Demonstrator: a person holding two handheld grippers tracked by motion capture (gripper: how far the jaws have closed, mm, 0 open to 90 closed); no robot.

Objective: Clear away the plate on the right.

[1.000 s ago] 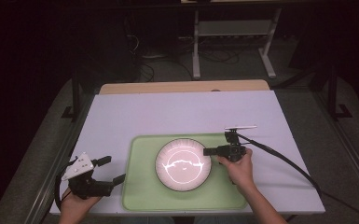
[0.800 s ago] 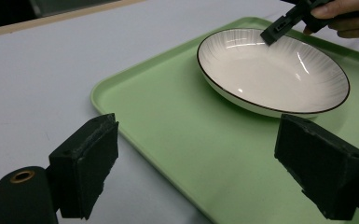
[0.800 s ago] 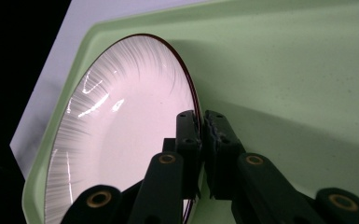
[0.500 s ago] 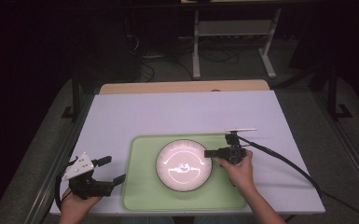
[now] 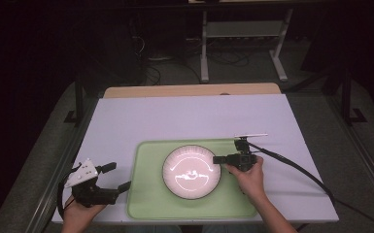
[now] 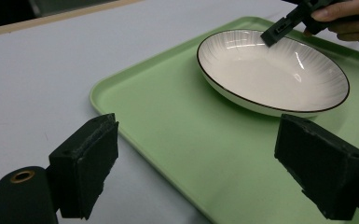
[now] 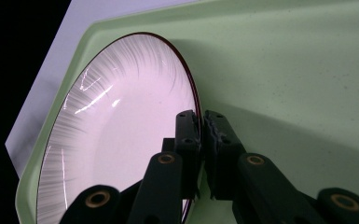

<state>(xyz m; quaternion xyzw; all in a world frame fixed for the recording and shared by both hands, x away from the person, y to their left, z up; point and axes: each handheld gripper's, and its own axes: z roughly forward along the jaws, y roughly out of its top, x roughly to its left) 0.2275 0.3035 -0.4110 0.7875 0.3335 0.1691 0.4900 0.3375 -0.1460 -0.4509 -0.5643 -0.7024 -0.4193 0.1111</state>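
The right tool [image 5: 219, 159] is clamped on the right-hand rim of the white plate [image 5: 191, 172]; in the right gripper view its two black jaws stand pressed together with the plate's dark-edged rim pinched between them, one jaw on the inside of the plate [image 7: 121, 135] and one outside over the tray [image 7: 298, 84]. The right hand [image 5: 246, 174] holds the tool's body just beside the plate, and a black cable [image 5: 296, 167] trails from it away across the counter [image 5: 184, 116]. From the left gripper view the same tool [image 6: 277, 32] reaches onto the far rim of the plate [image 6: 279, 70].

The plate sits on the green tray [image 5: 148, 204], roughly at the tray's middle. The plate is shallow, with fine ribbing toward its rim.

The left tool [image 5: 117, 177] is spread wide and holds nothing. It sits just off the tray's left edge, well apart from the plate, held by the left hand [image 5: 80, 211]. In its own view the jaws stand far apart, one over the counter and one over the tray [image 6: 177, 126].
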